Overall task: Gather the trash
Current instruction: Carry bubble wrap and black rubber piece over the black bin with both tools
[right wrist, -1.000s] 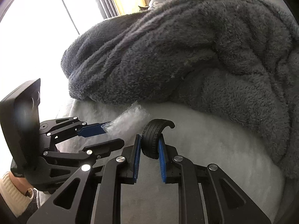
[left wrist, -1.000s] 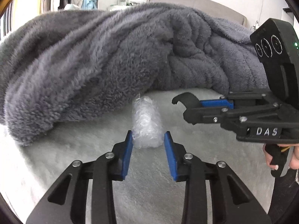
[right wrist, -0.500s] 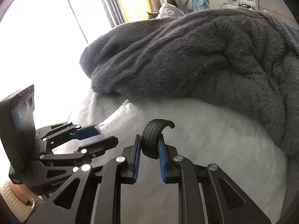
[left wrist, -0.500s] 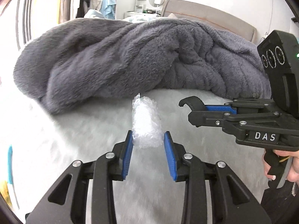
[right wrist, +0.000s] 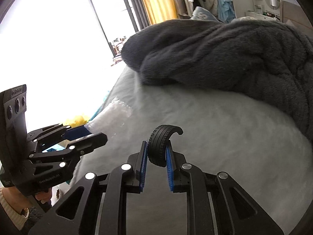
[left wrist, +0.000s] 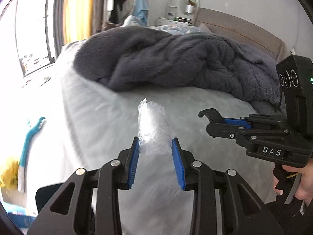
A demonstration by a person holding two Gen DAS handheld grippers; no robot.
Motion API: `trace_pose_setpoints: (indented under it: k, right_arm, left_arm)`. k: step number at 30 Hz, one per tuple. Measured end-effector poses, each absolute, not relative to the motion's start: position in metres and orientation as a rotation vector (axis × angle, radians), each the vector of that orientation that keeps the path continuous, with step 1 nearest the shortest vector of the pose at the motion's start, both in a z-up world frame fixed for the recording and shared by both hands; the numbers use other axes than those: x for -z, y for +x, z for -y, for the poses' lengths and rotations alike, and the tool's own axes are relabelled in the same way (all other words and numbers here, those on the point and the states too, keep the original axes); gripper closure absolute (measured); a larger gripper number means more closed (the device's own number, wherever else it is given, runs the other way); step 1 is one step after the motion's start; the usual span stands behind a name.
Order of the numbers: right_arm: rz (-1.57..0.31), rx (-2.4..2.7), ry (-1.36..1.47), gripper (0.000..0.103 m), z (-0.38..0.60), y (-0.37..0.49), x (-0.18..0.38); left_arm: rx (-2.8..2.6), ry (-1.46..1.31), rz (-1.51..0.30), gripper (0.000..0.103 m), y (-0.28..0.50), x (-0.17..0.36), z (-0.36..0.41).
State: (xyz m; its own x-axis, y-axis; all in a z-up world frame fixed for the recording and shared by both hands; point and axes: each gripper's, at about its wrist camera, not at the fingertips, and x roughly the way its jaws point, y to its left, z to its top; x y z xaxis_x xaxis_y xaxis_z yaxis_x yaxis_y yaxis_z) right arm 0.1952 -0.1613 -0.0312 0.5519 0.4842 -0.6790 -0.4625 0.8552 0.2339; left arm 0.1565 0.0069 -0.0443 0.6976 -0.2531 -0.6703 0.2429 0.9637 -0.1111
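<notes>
Left wrist: left tool [left wrist: 155, 146] clenches bubble wrap [left wrist: 151, 127] over white bed [left wrist: 93, 117], grey blanket [left wrist: 176, 62] behind

Grey fleece blanket [left wrist: 176, 62] heaped on white bed cover [left wrist: 101, 117]; yellow curtain [right wrist: 156, 0] behind.

Beyond the left gripper's [left wrist: 155, 154] left finger, a teal-handled tool [left wrist: 29, 141] is smeared by blur; its yellow end [left wrist: 7, 173] meets the picture's edge, kind unclear.
</notes>
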Motion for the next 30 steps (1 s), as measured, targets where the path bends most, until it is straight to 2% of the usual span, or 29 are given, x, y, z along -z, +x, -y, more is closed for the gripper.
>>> trace_pose_setpoints:
  k: [8,18,30]
  right_arm:
    - [-0.766,-0.646,-0.061,0.085,0.103,0.166,0.022]
    - [-0.724,-0.742,-0.154,0.085,0.048,0.149,0.013]
    - [-0.741,-0.848,-0.102,0.085,-0.019,0.138,0.009]
  left_arm:
    - [0.175,-0.012,-0.762,0.067,0.116,0.045,-0.066]
    - [0.066,-0.102,-0.786,0.067,0.117,0.048,-0.129]
    - [-0.011,-0.118,-0.967,0.067,0.104,0.093,-0.19]
